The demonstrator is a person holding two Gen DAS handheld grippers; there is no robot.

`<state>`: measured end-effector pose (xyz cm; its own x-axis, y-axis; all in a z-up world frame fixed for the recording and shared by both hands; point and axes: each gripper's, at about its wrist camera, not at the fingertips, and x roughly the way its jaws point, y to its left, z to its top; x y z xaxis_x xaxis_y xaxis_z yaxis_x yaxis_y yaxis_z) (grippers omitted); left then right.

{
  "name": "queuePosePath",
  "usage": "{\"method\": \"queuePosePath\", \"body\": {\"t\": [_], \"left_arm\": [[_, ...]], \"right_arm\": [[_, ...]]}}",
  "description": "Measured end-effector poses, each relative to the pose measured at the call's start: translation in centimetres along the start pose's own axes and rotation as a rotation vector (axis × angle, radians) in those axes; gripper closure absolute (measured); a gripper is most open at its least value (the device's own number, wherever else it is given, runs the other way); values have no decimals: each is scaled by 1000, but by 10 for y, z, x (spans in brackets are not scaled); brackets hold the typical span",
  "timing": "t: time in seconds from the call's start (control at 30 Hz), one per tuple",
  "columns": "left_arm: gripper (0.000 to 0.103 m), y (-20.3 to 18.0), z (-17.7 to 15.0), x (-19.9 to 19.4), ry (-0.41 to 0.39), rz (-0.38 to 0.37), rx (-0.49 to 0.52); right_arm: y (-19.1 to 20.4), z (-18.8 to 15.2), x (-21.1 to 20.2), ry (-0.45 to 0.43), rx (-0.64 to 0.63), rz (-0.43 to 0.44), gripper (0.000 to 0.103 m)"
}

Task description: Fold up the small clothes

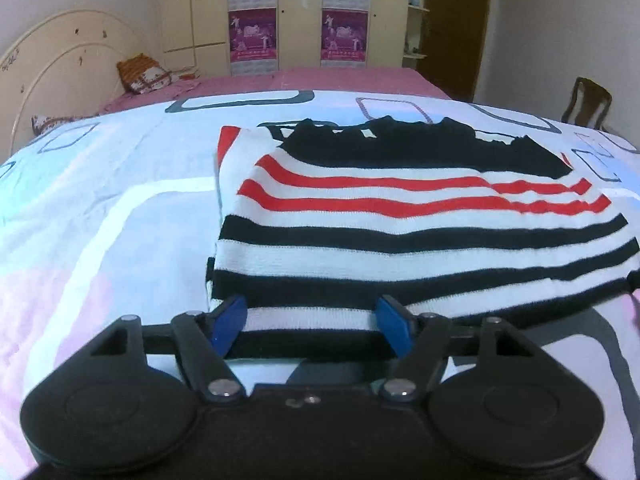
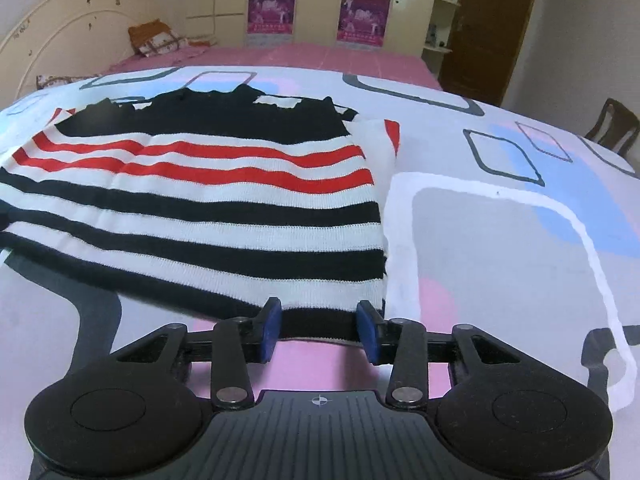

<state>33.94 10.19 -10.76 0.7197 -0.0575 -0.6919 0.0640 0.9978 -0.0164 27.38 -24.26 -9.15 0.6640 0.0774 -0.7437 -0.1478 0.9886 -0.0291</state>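
Now one striped sweater (image 1: 400, 240) lies flat on the bedsheet (image 1: 100, 220), long axis crosswise, its near hem between two parted grippers: left gripper (image 1: 312, 324), right gripper (image 2: 319, 330).

We see bare bedspread (image 2: 500, 240) open toward both side edges of the bed. Only the flat striped garment (image 1: 400, 236) fills its middle; pillows (image 1: 144, 74) crowd the headboard (image 1: 60, 52) corner.

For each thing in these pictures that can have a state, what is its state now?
striped garment: lying flat on the bed, sides folded in, near hem between both grippers' fingers.
left gripper: open, astride the hem's left corner.
right gripper: open, astride the hem's right corner.
bedsheet: spread out, lightly wrinkled.
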Motion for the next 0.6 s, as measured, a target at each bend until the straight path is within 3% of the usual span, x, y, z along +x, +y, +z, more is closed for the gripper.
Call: {"method": "queuePosePath", "body": {"t": [0.1, 0.17, 0.23, 0.33, 0.5, 0.6], "left_arm": [[32, 1, 4, -7, -10, 3, -34], [31, 0, 4, -11, -26, 14, -31], [31, 1, -1, -6, 6, 14, -35], [31, -1, -3, -3, 13, 21, -21], [31, -1, -3, -3, 16, 25, -26], [31, -2, -3, -3, 15, 29, -24]], "right_arm": [[3, 7, -1, 19, -9, -3, 63], [2, 14, -6, -11, -17, -28, 63], [0, 17, -11, -51, 1, -28, 63], [-8, 10, 5, 30, 31, 11, 63], [-4, 9, -1, 11, 2, 2, 63], [-3, 14, -13, -63, -1, -11, 62]]}}
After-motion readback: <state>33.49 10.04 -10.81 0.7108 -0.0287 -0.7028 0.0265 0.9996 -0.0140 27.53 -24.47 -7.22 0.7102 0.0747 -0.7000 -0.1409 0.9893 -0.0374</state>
